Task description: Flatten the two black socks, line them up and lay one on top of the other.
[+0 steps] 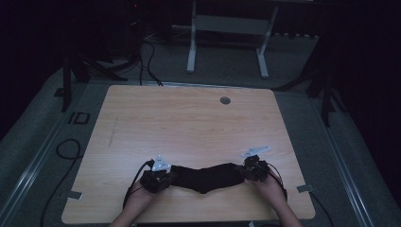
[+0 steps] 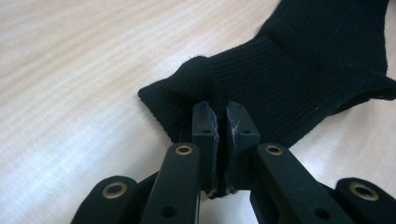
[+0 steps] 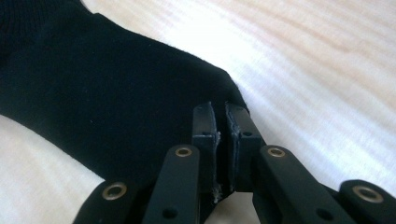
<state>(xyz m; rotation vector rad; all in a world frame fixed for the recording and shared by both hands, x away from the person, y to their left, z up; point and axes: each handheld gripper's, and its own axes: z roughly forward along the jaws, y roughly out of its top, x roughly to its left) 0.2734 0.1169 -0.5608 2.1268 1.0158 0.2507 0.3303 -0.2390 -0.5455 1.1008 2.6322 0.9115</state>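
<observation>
Near the front edge of the wooden table [image 1: 189, 118], a black sock [image 1: 205, 177] lies stretched between the two tools. At its left end the left gripper [image 1: 163, 176] has its jaws pinched narrow on the ribbed cuff [image 2: 205, 79], which bunches up just ahead of the pads. Across the middle the fabric sags slightly and looks flat on the wood. At the right end the right gripper [image 1: 249, 169] clamps the toe end [image 3: 224, 88] just as tightly. Both ends look secured; by my reading, smoothing, folding or moving the sock is yet to be done.
</observation>
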